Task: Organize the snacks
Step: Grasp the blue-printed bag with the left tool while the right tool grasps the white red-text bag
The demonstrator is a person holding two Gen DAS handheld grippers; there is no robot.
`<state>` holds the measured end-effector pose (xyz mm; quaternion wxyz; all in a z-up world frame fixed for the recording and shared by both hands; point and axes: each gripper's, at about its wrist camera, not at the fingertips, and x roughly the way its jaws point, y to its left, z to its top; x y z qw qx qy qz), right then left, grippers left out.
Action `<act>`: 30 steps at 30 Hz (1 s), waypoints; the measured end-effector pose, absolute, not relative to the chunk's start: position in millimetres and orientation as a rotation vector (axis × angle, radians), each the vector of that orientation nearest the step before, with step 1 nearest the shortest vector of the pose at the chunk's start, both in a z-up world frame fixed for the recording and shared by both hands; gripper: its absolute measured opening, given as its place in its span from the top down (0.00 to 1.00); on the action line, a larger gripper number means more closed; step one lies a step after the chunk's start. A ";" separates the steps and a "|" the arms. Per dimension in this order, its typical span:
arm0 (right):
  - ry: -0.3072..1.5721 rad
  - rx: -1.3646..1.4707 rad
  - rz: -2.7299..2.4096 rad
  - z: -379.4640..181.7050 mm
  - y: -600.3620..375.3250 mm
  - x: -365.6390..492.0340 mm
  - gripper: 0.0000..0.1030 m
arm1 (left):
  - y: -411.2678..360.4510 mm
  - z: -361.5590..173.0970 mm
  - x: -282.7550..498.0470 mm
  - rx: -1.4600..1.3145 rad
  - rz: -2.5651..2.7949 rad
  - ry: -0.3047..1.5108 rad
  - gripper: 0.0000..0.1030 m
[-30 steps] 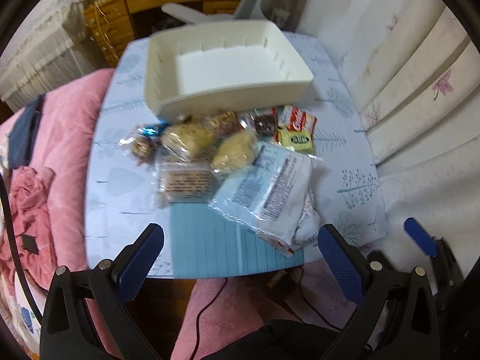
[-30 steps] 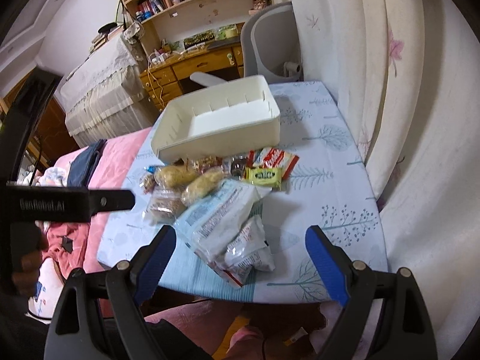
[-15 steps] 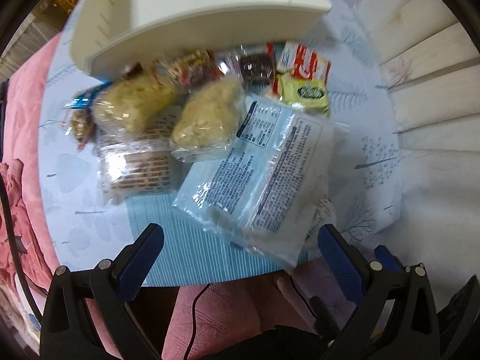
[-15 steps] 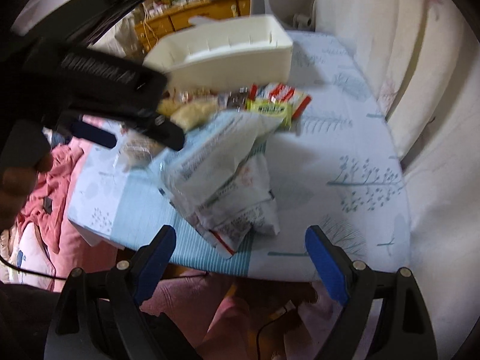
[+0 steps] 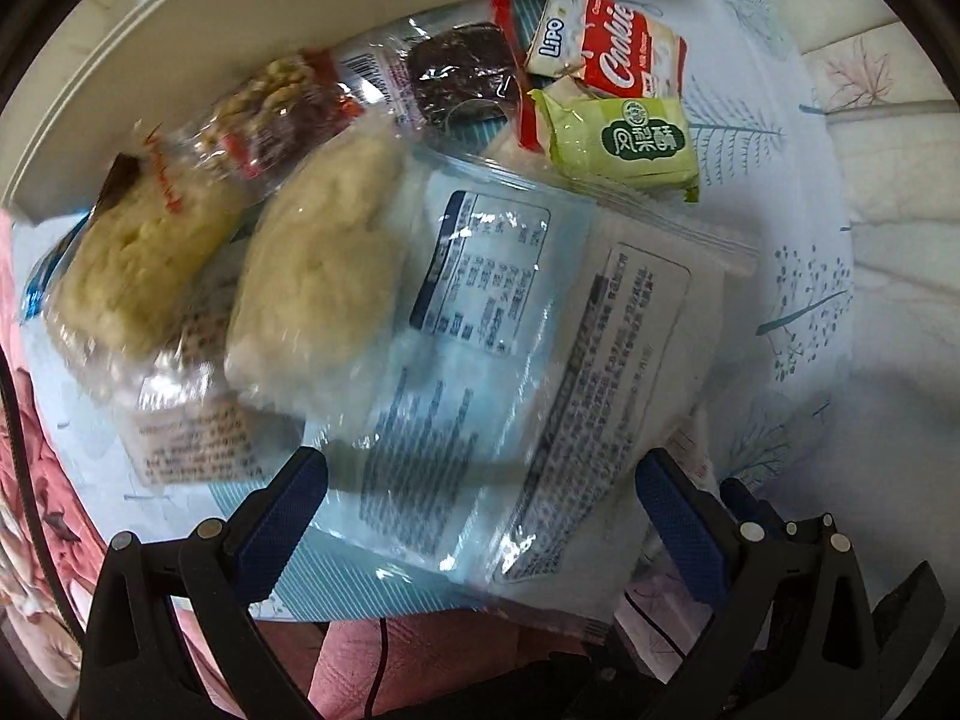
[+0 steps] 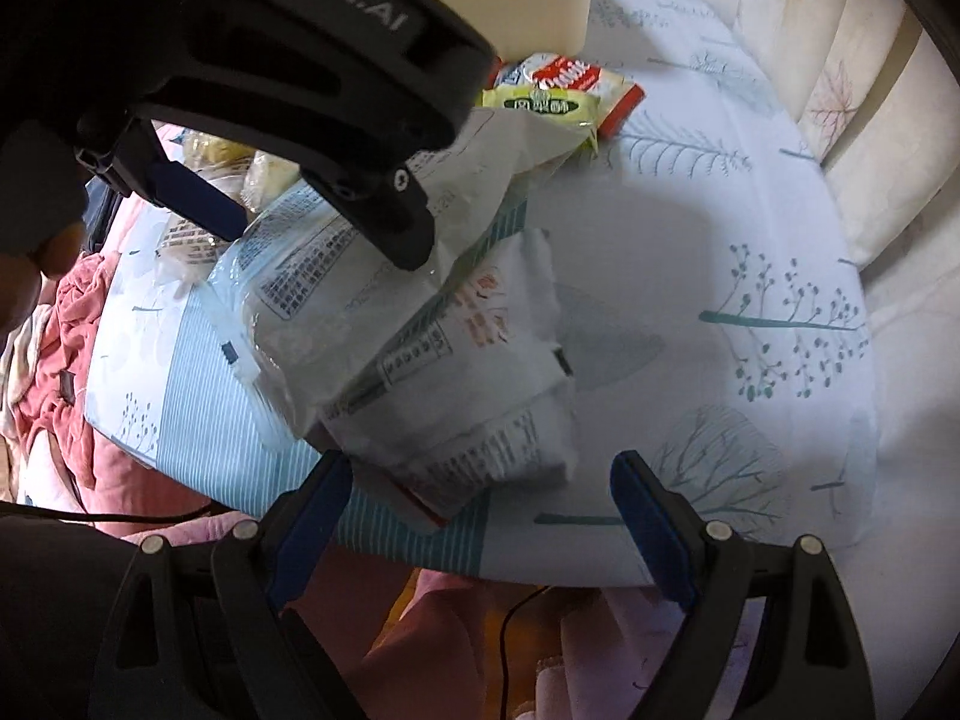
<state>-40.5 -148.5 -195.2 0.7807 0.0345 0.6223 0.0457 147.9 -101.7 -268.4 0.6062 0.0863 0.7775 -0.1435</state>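
**Both claws spread wide, nothing gripped**

The left claw (image 5: 480,501) hangs low with its blue-padded fingers (image 5: 282,504) set wide apart. The right claw (image 6: 480,501) sits just beside it, its jaws equally wide. In the right wrist view, the left claw's black body fills the upper left corner.

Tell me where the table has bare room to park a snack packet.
Free: the tree-printed tablecloth between the white crinkled snack bag and the cream padded wall, plus the near edge ahead of the right gripper. Crowded: from the large pale-blue printed pouch back to the cream plastic bin, packets overlap.
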 end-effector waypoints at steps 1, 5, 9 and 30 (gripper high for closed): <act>1.352 0.083 0.102 -197.6 -148.6 -38.8 0.14 | -103.3 -271.6 150.6 0.202 -0.333 1.806 0.01; 1.373 0.097 0.104 -203.8 -148.0 -33.8 0.14 | -103.6 -281.4 158.1 0.218 -0.329 1.826 0.01; 1.378 0.094 0.104 -207.6 -148.4 -28.9 0.13 | -113.7 -290.5 166.8 0.228 -0.319 1.832 0.01; 1.387 0.075 0.069 -217.8 -151.9 -14.8 0.24 | -123.8 -328.0 184.1 0.180 -0.259 1.861 0.08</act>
